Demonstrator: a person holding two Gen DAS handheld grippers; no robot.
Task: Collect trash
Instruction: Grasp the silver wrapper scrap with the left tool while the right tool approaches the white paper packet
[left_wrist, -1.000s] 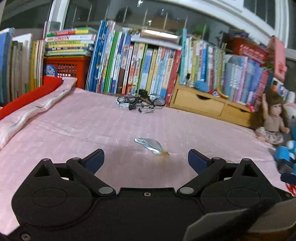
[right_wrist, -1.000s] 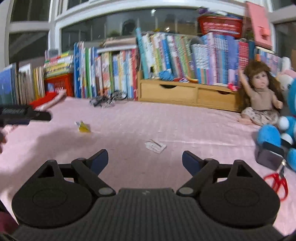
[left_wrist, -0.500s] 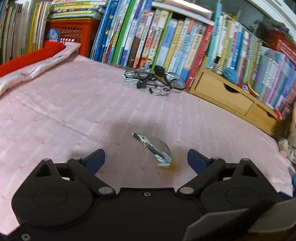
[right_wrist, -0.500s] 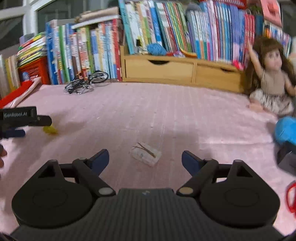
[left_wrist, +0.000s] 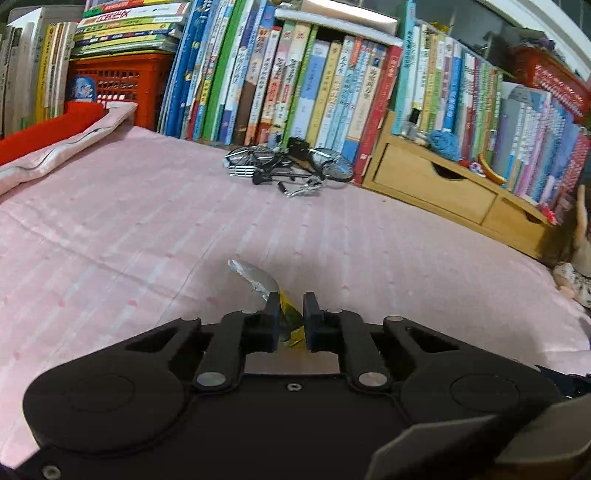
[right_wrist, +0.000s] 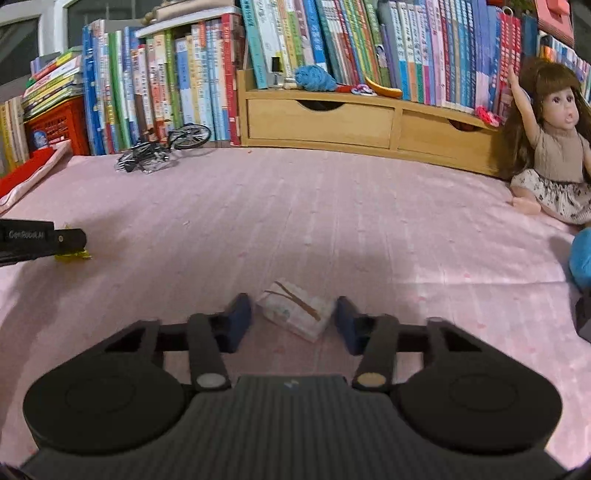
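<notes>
Foil wrapper is pinched by the left gripper on the pink sheet. White packet is flanked, untouched, by the right gripper, its jaws just closing.

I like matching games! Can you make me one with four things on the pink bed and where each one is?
Things:
1. wrapper
2. packet
3. toy bike
4. doll

Places:
A. lying by the books
B. pinched in the left tool
C. sitting by the wooden drawers
D. between the right tool's open fingers

Pairs: 1-B, 2-D, 3-A, 4-C
</notes>
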